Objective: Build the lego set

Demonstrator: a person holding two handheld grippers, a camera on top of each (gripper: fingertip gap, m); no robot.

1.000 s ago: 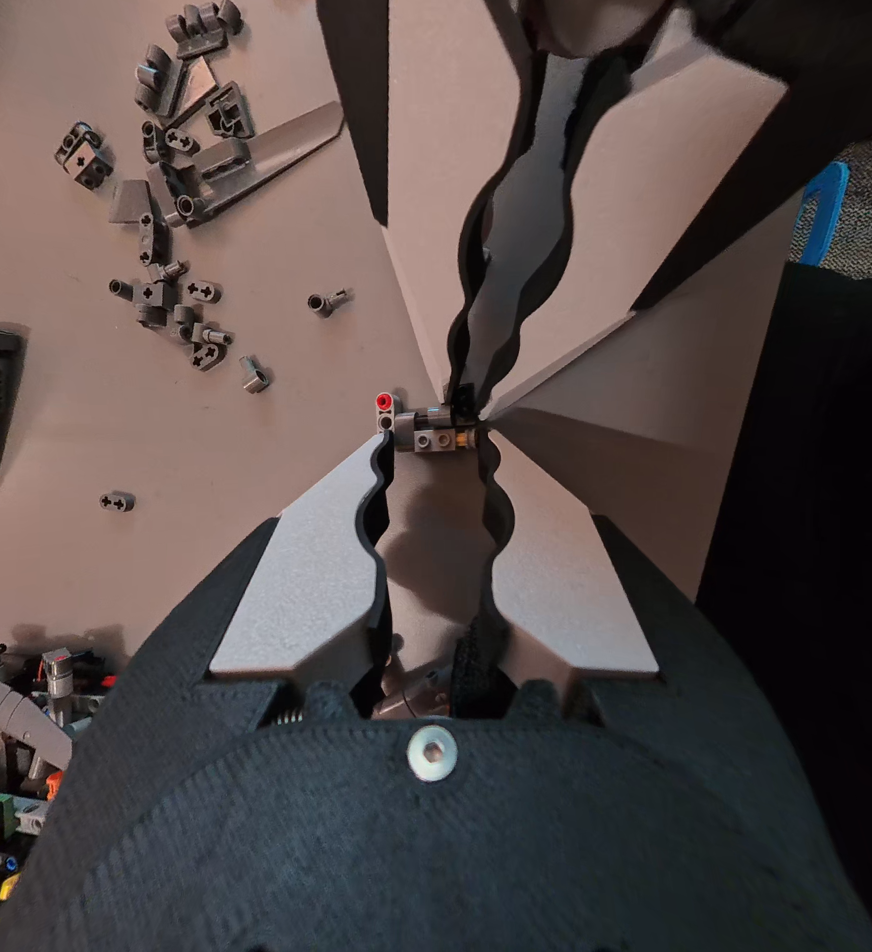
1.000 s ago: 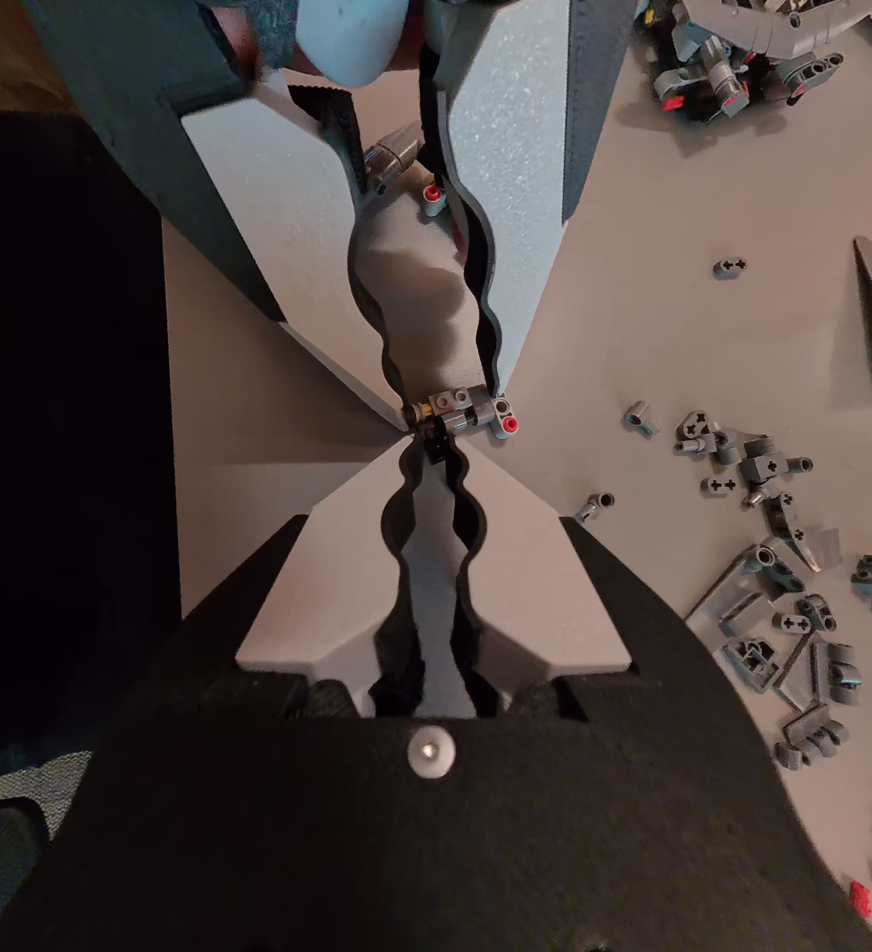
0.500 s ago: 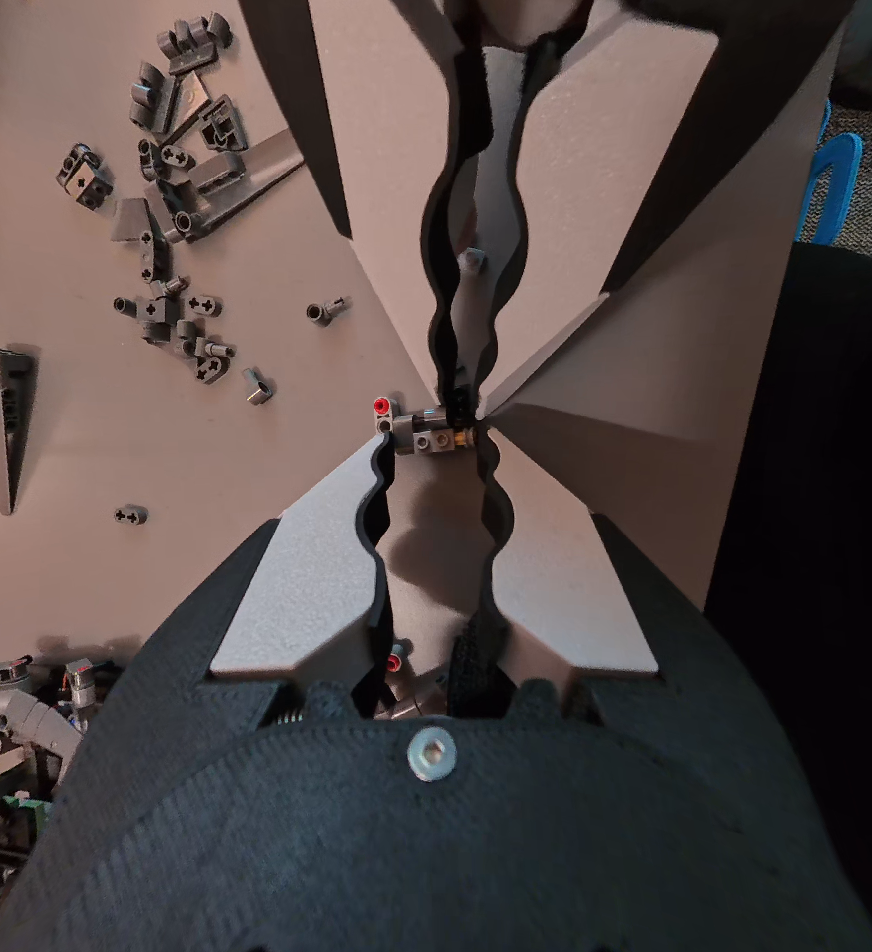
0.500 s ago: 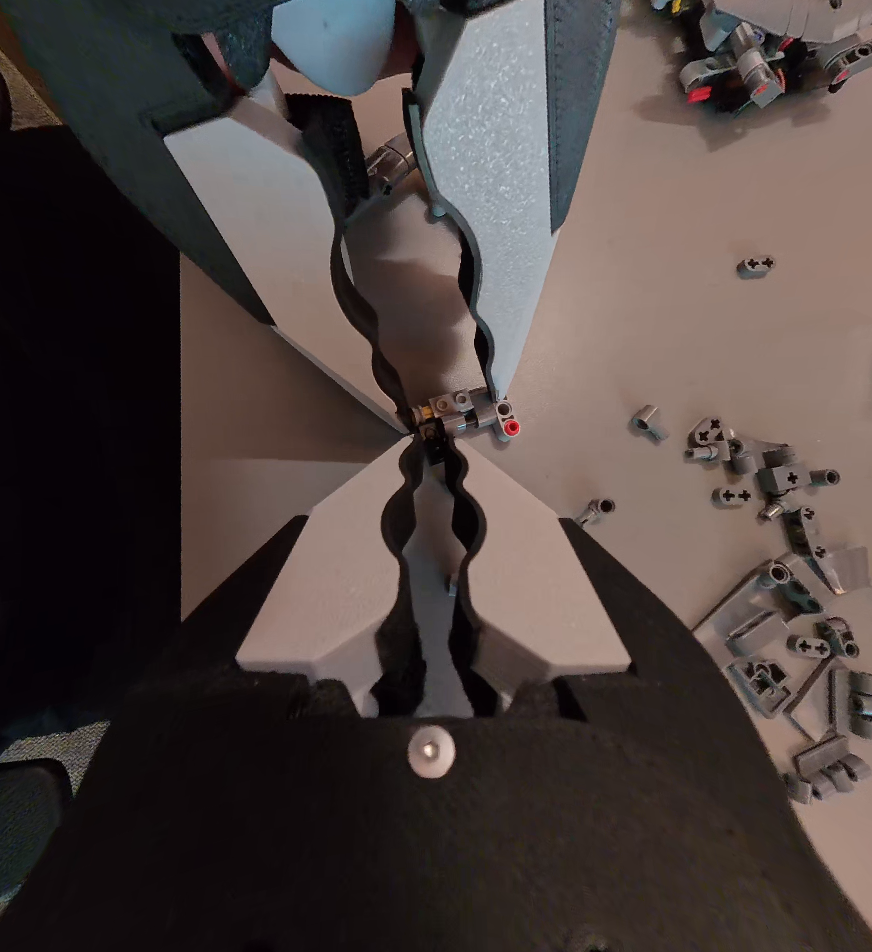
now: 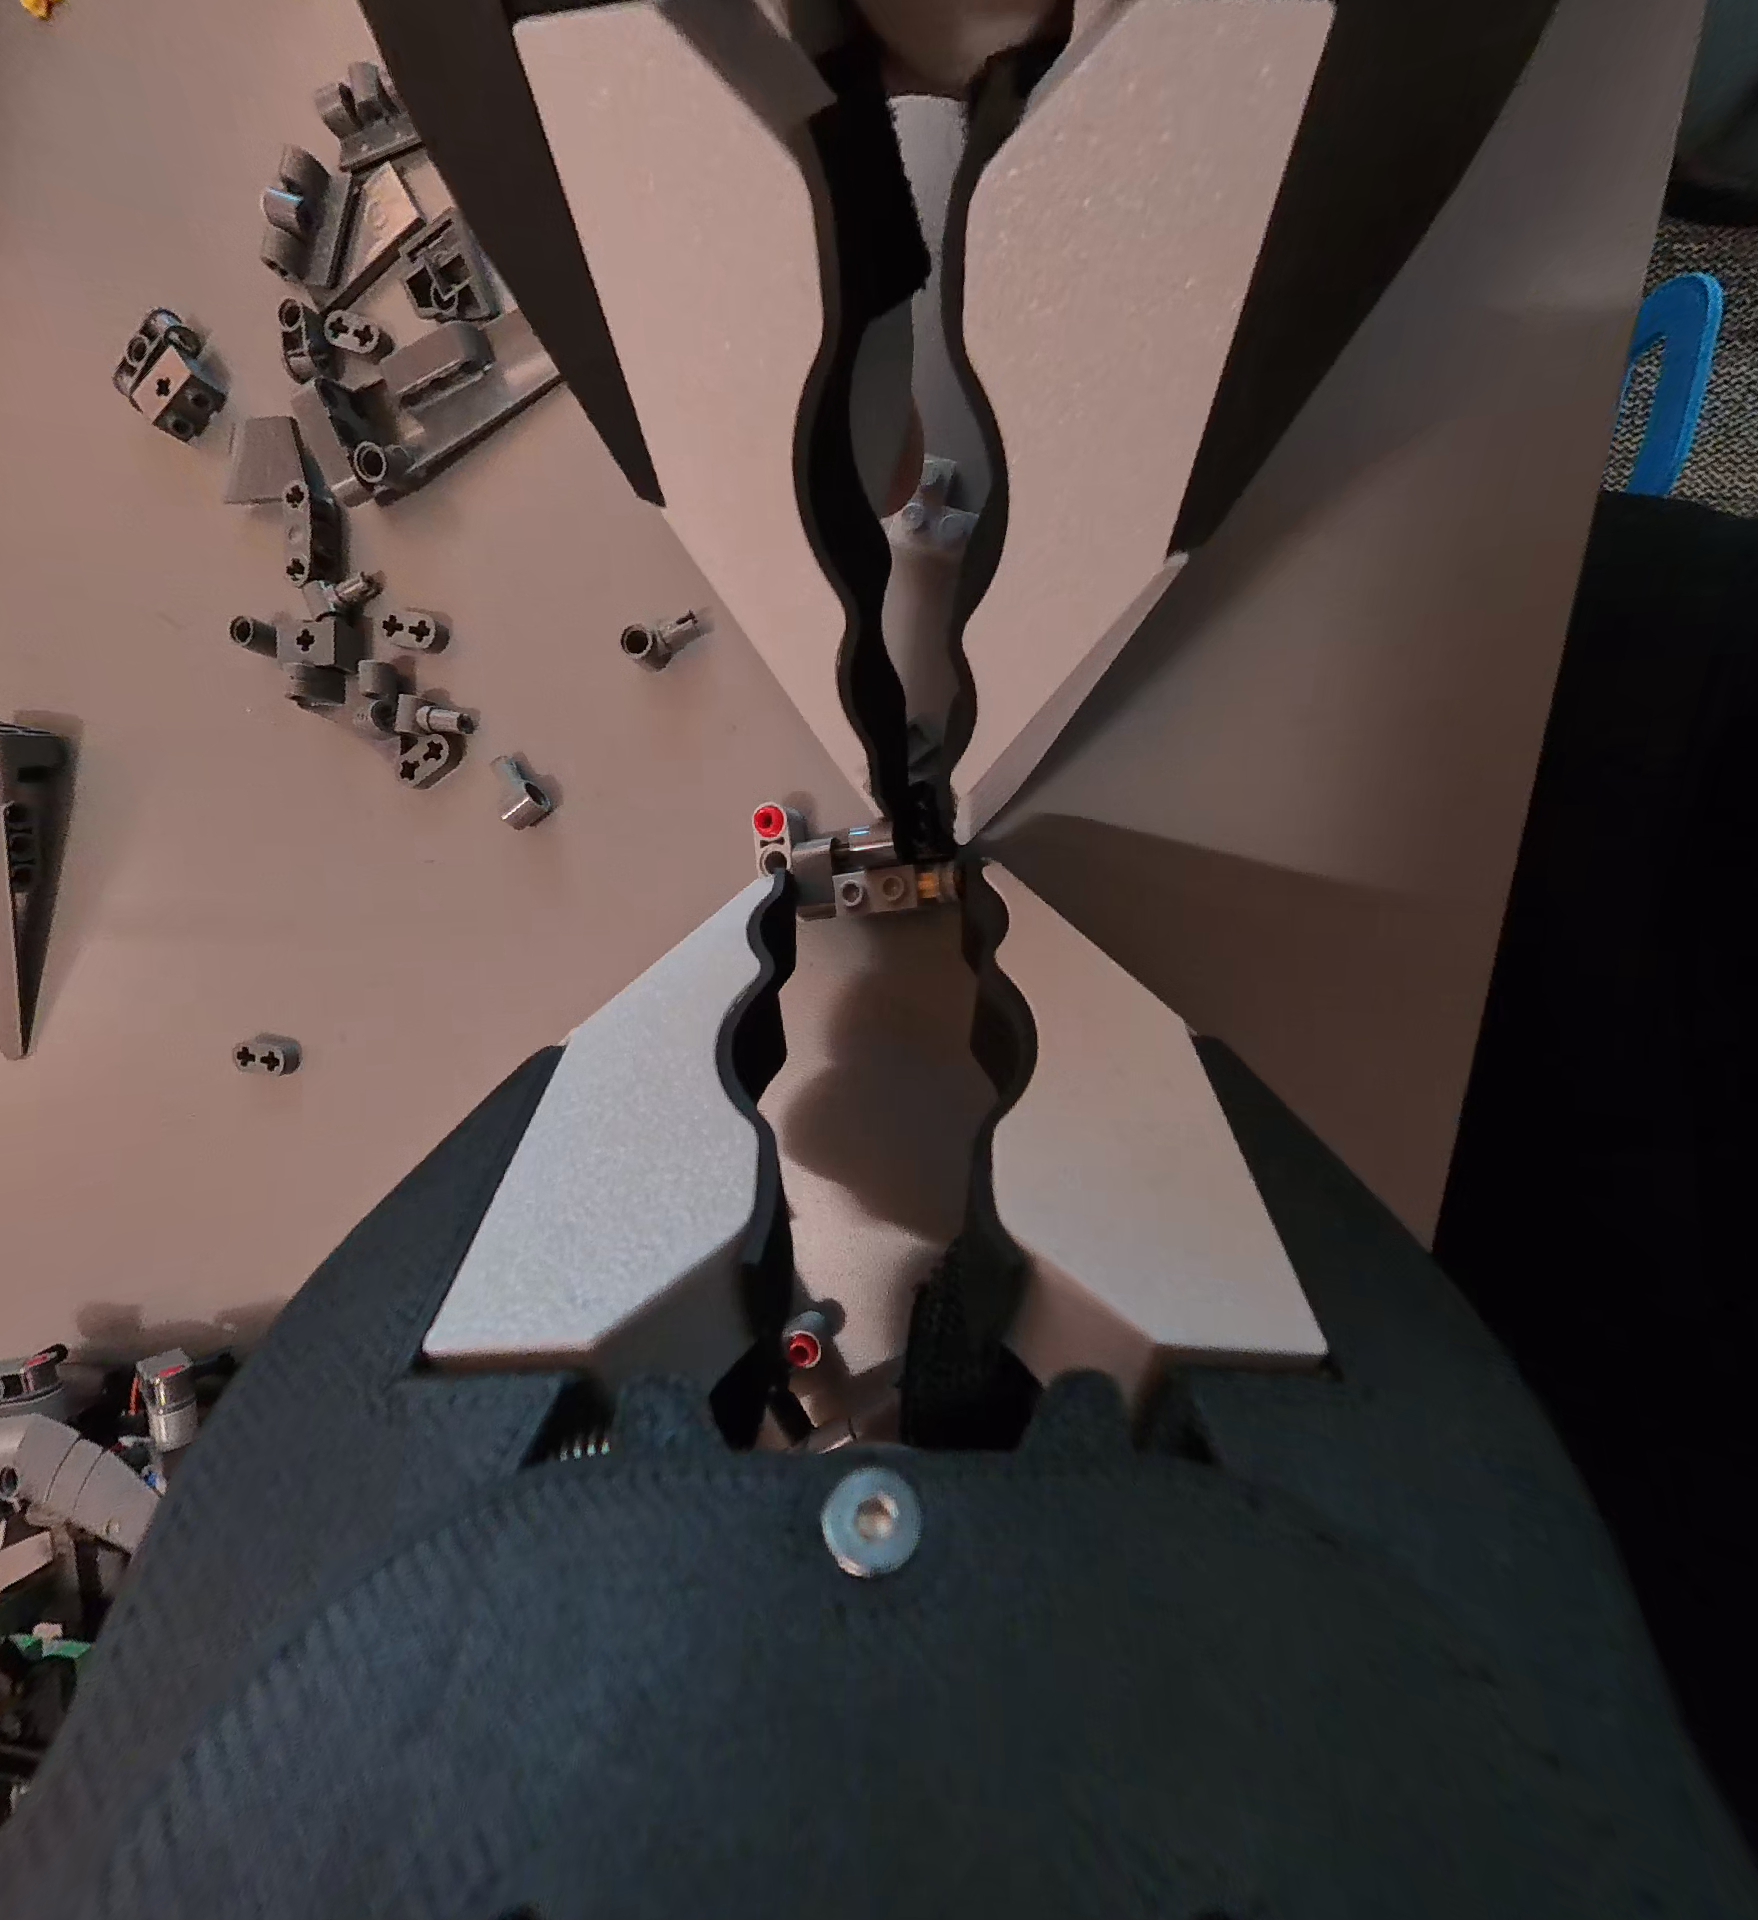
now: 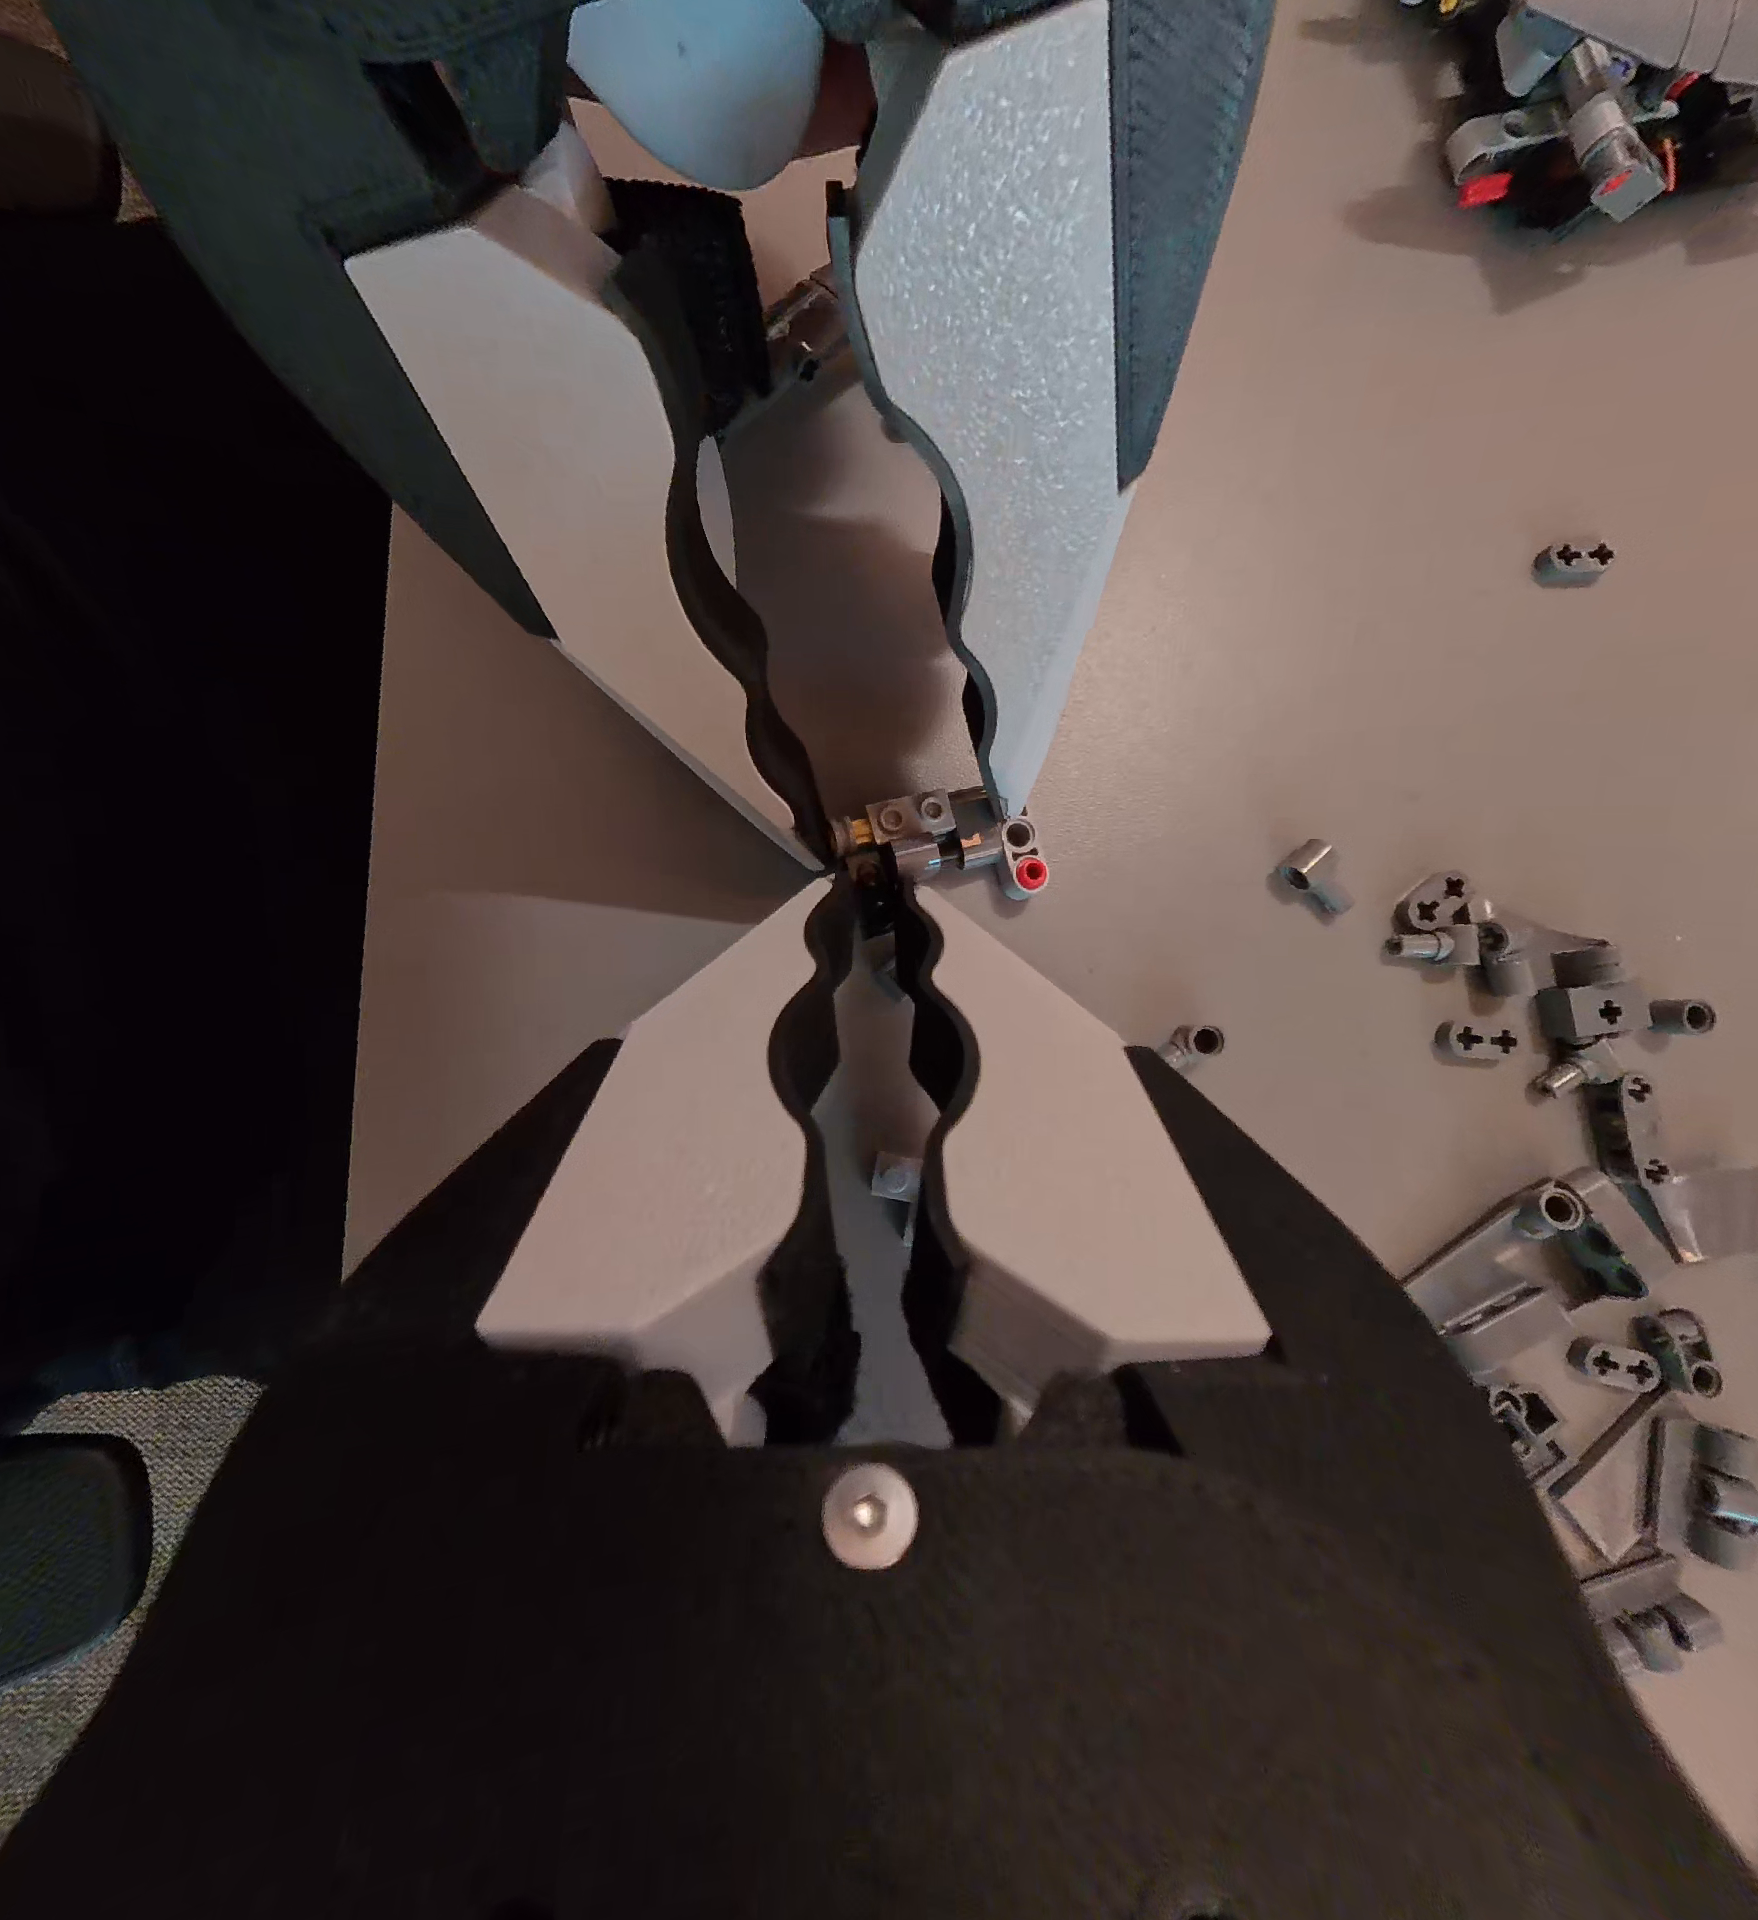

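My left gripper point(image 5: 880, 883) is shut on a small grey brick assembly point(image 5: 859, 878) with a red pin point(image 5: 771, 821) at its left end and a tan end on the right. It holds the assembly above the table point(image 5: 542, 935). My right gripper point(image 6: 875, 899) faces it tip to tip and is shut on a small black piece point(image 6: 880, 904) that joins the assembly point(image 6: 922, 826). The right gripper also shows in the left wrist view point(image 5: 911, 810), coming from above. The left gripper shows at the top of the right wrist view point(image 6: 906, 821).
Loose grey pieces point(image 5: 335, 468) point(image 6: 1581, 1039) lie scattered on the table. A long tapered grey panel point(image 5: 13, 862) lies beside them, and a partly built model point(image 6: 1581, 104) farther off. A small grey plate point(image 6: 896, 1179) lies under the right gripper. The table edge point(image 5: 1477, 935) borders a dark area. Left and right tips are no more than a few centimetres apart.
Both grippers kept their hold on the assembly. The right gripper swung to stand more straight opposite the left, and the small grey plate on the table came into view between its fingers.
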